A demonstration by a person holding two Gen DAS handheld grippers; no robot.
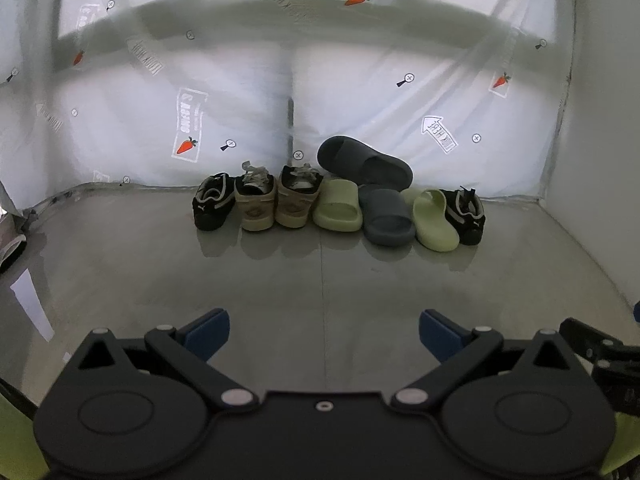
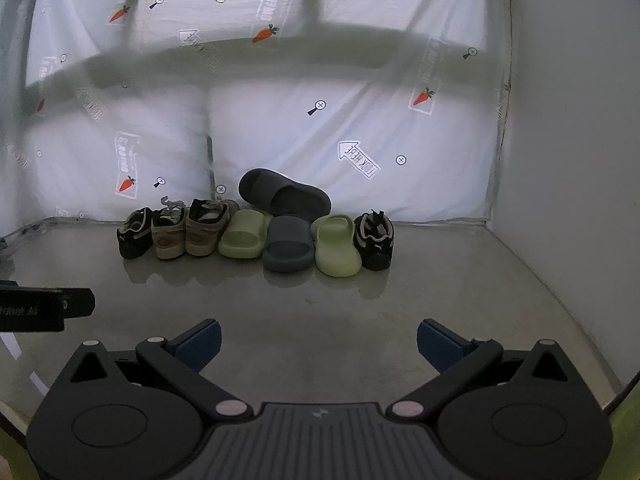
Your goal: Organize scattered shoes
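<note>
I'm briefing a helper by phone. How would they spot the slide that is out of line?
Look along the carrot-print sheet at the back for the shoe row. The dark grey slide lies crosswise behind it, atop the others, the only shoe not pointing forward.

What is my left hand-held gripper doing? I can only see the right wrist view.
Observer: The left hand-held gripper is open, its blue pads wide apart with nothing between them.
Operator: What does it point at?
Observer: Roughly at the left-hand pale green slide in the row by the wall.
Operator: Is anything hiding further left?
Observer: Yes, a pale object sits at the floor's left edge, cut off; I cannot tell what it is.
</note>
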